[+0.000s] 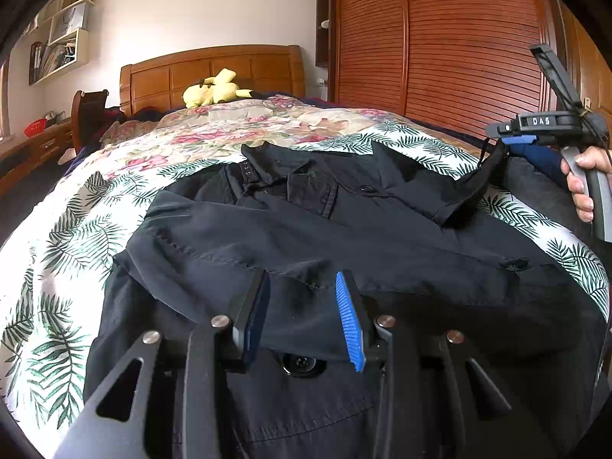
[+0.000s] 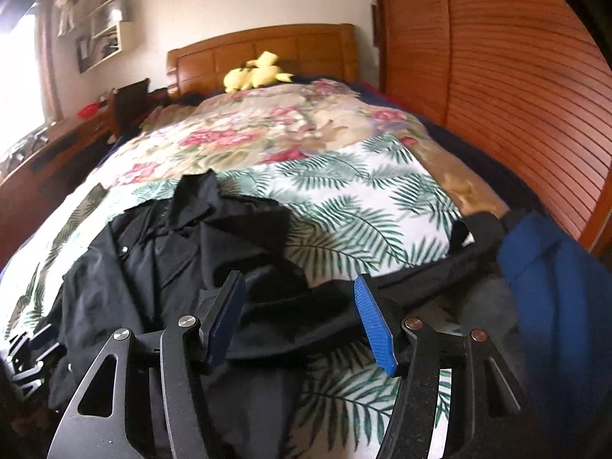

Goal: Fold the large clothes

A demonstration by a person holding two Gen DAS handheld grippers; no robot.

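The wide bed under a white quilt printed with green palm fronds (image 1: 65, 237) stretches away ahead of both tools, with a second floral quilt in pinks and creams (image 1: 237, 122) farther on and a carved orange-brown wooden headboard (image 1: 214, 72) at the far end. To the right of both tools runs a tall wardrobe of slatted red-brown wood (image 1: 440, 38). The large black button-up shirt (image 1: 344, 229) lies spread across the palm quilt directly beneath and ahead of the left tool (image 1: 302, 306), collar at the far end and one sleeve folded across the body just beyond the fingertips. From the right wrist view the same garment (image 2: 153, 267) sits left of and under the right tool (image 2: 300, 313), which has a band of the black cloth running between its blue pads. The left tool hangs over the shirt with its jaws spread apart and nothing pinched between them. The right tool's jaws are likewise wide apart in its own view, the cloth lying loose between them; in the left view the black fabric rises toward that tool at the right edge. A bright blue cloth (image 2: 554, 306) lies right of the right tool. A yellow plush toy (image 1: 214, 91) rests against the headboard, far ahead.
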